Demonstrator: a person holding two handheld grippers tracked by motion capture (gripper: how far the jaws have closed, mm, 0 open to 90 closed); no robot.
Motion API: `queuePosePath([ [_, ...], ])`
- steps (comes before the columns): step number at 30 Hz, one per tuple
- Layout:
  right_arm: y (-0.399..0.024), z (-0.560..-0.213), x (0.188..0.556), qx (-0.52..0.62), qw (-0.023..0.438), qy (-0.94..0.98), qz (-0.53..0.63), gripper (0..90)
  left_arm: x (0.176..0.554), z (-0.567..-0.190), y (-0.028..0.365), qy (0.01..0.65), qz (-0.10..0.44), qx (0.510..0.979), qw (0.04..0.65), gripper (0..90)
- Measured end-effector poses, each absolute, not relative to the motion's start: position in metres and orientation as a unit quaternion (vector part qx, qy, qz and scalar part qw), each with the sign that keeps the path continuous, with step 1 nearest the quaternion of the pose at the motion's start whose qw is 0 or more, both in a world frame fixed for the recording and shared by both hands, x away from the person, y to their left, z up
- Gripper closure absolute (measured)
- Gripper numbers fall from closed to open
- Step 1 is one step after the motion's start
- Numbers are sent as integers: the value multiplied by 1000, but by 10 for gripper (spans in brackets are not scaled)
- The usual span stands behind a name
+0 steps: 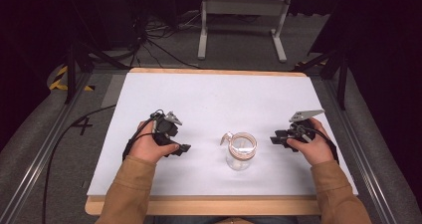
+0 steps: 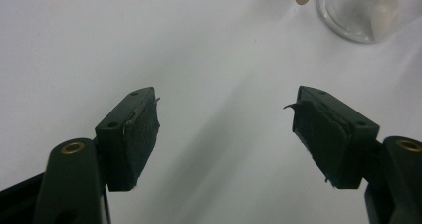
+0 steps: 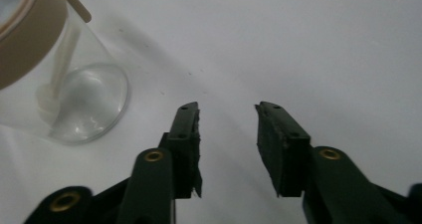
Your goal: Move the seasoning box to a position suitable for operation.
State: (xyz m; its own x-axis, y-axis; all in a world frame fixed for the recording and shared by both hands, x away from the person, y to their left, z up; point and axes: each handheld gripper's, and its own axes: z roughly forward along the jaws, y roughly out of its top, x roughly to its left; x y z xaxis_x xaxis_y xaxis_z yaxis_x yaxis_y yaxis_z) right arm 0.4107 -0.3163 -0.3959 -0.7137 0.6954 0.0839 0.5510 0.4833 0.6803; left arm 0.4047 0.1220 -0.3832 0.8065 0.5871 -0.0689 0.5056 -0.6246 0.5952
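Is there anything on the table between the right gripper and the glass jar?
No. In the high view, only bare white tabletop lies between the right gripper and the clear glass jar with its tan band. Its jaws stand open, holding nothing.

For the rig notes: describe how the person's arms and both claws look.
Tan sleeves cover both forearms. Each claw, left and right, is black, with two flat padded jaws, brass-coloured rivets, a grey three-cornered plate on top and a black cable trailing back.

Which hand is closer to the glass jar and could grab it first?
Probably the right gripper: its open, empty jaws point at the glass jar from close by. The left gripper, also open, sits a bit farther away.
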Motion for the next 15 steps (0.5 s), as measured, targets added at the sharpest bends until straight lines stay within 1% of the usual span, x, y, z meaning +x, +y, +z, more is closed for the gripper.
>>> queuePosePath([
  [2,-320,-393,406,360,103,852,365,688,405,-381,121,308,79,898,304,283],
  [3,-322,-391,405,361,102,851,368,693,405,-380,122,304,84,897,309,340],
  [5,-323,-389,402,359,101,848,376,724,406,-375,124,303,84,893,322,389],
  [7,-322,-387,399,351,109,850,379,766,406,-371,125,295,59,897,324,532],
  [8,-322,-387,399,351,109,850,379,766,406,-371,125,295,59,897,324,581],
  [9,-322,-387,398,345,110,851,380,777,405,-369,124,291,35,898,327,581],
  [10,-321,-386,396,342,110,852,381,798,404,-367,122,285,28,899,331,648],
  [11,-320,-386,394,340,112,854,378,840,402,-364,119,281,23,896,342,707],
  [12,-319,-387,393,339,109,856,374,867,402,-363,116,278,21,895,349,737],
  [13,-319,-387,393,339,109,856,374,867,402,-363,116,278,21,895,349,777],
  [14,-319,-387,392,338,106,859,371,897,401,-362,114,271,15,896,352,777],
  [15,-318,-386,390,336,101,860,369,900,400,-361,112,266,12,896,355,817],
])
